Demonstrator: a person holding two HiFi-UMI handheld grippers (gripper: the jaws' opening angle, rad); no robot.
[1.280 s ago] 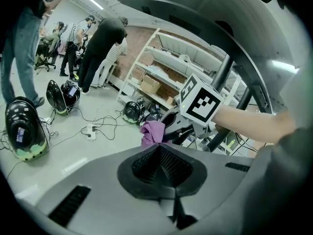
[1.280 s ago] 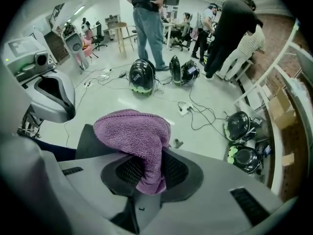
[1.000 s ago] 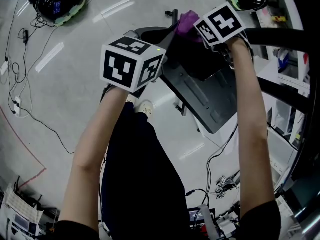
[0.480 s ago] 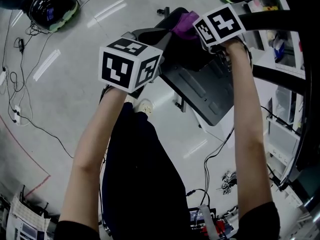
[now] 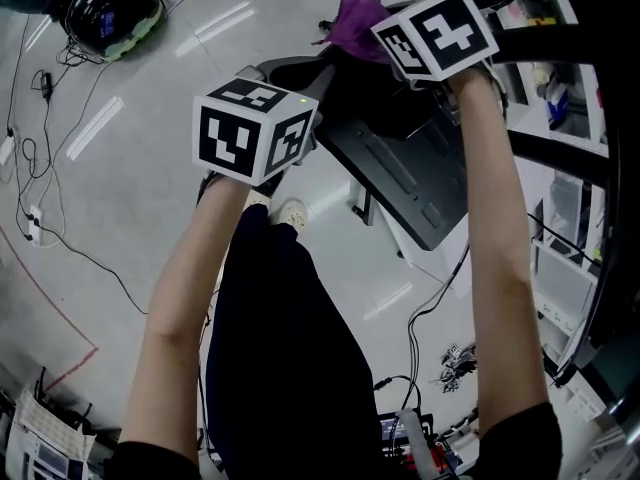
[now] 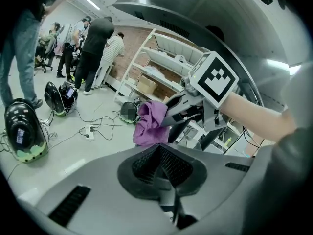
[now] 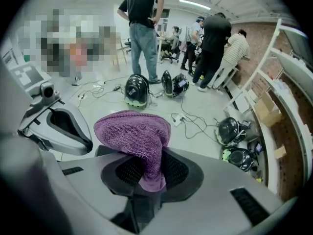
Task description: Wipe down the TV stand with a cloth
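A purple cloth (image 5: pixel 350 20) hangs bunched from my right gripper (image 5: pixel 382 40), which is shut on it and held in the air above the far end of the black TV stand (image 5: pixel 410 183). In the right gripper view the cloth (image 7: pixel 133 137) drapes over and between the jaws of the right gripper (image 7: pixel 149 175). My left gripper (image 5: pixel 300 70) is to the left of the cloth, over the stand's near corner. In the left gripper view the left gripper (image 6: pixel 160 163) is shut with nothing in it, and the cloth (image 6: pixel 149 124) hangs just beyond its tips.
Black helmets (image 5: pixel 105 6) and loose cables (image 5: pixel 45 148) lie on the pale floor to the left. Shelving and dark curved rails (image 5: pixel 565 158) stand at the right. Several people (image 7: pixel 142 18) stand farther off. My own legs (image 5: pixel 275 338) are below the grippers.
My right gripper has lifted up and away with the cloth, which now shows more fully above the stand. The left gripper has shifted only slightly.
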